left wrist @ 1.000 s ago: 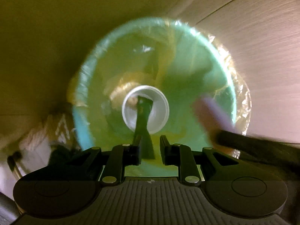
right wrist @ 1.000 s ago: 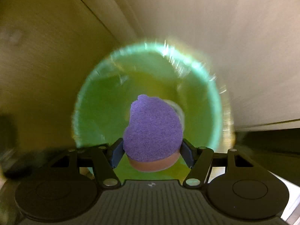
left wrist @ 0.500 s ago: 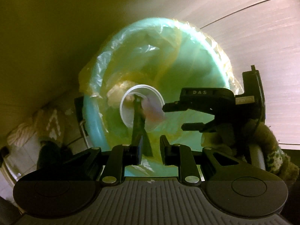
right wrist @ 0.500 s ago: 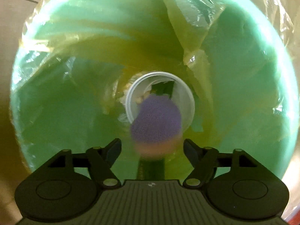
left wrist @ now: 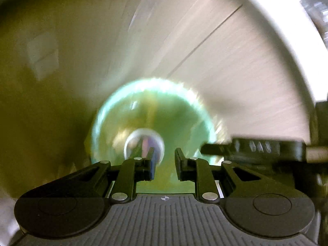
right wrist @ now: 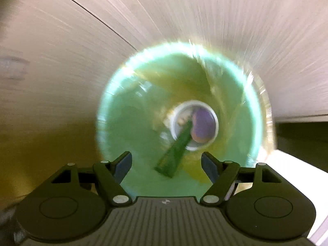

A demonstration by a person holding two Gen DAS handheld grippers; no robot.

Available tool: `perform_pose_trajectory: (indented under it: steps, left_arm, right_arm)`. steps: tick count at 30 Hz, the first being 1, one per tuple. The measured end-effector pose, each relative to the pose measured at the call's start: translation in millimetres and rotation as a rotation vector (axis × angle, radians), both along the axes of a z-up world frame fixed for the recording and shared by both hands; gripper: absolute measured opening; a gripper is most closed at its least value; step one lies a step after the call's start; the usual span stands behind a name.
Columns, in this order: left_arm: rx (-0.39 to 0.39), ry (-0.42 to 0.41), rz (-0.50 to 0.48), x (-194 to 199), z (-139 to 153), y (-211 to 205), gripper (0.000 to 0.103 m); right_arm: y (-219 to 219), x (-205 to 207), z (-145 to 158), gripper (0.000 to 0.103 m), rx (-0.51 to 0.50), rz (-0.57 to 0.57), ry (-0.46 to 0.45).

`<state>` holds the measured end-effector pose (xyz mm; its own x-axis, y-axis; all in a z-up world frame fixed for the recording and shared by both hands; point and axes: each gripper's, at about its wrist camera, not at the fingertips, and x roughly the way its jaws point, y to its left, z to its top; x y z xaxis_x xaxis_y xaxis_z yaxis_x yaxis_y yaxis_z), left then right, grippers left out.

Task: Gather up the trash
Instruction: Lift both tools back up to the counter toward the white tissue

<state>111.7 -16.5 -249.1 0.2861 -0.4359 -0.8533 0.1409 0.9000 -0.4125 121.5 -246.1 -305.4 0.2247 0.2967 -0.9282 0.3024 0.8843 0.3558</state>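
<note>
Pale floor, blurred green bin (right wrist: pixel 143 106); both grippers (left wrist: pixel 164 164) (right wrist: pixel 167 164) seemingly overhead, fingers released, empty.

The purple sponge (right wrist: pixel 202 126) is out of the right gripper (right wrist: pixel 167 167) now. A second ago the two fingers pinched it; now it lies down inside the white cup (right wrist: pixel 194 125) at the bottom of the green trash bin (right wrist: pixel 131 123). The jaws of that gripper stand wide apart with nothing between them.

Both grippers are higher up than half a second ago, so the bin looks smaller in both views. In the left view the bin (left wrist: pixel 180 123) sits low, near 6 o'clock, and the right gripper (left wrist: pixel 254 148) shows at 4 o'clock, blurry.
</note>
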Motion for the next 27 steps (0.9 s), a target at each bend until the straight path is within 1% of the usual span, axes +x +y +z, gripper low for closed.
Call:
perform_pose_trajectory:
  steps: [3,6,8,11,15,17,18,21,24,26,27]
  left_arm:
    - [0.020,-0.117,0.012,-3,59,-3,0.022]
    - [0.070,-0.231,0.022,-8,113,-3,0.023]
    - [0.104,-0.303,0.030,-12,145,-1,0.023]
    - [0.133,-0.391,0.061,-14,186,8,0.023]
    - [0.163,-0.495,0.125,-14,230,22,0.023]
    - [0.182,-0.533,0.145,-9,249,31,0.023]
    - [0.190,-0.548,0.153,-6,255,36,0.023]
    - [0.199,-0.573,0.167,5,268,51,0.023]
    - [0.192,-0.588,0.177,17,271,67,0.023]
    - [0.175,-0.596,0.182,27,271,79,0.023]
    - [0.163,-0.599,0.187,33,270,85,0.023]
  right_arm:
    - [-8,-16,63,0.076,-0.055,0.020,-0.125]
    - [0,-25,109,0.078,-0.118,0.099,-0.231]
    - [14,-26,134,0.078,-0.156,0.158,-0.307]
    - [23,-24,179,0.078,-0.142,0.234,-0.418]
    - [41,-11,235,0.078,-0.101,0.287,-0.581]
    - [55,0,256,0.078,-0.102,0.307,-0.645]
    - [62,7,259,0.078,-0.109,0.319,-0.671]
    - [86,18,284,0.078,-0.145,0.357,-0.753]
    - [109,31,303,0.078,-0.199,0.386,-0.818]
    - [124,40,307,0.079,-0.240,0.402,-0.844]
    - [133,43,305,0.079,-0.265,0.409,-0.853]
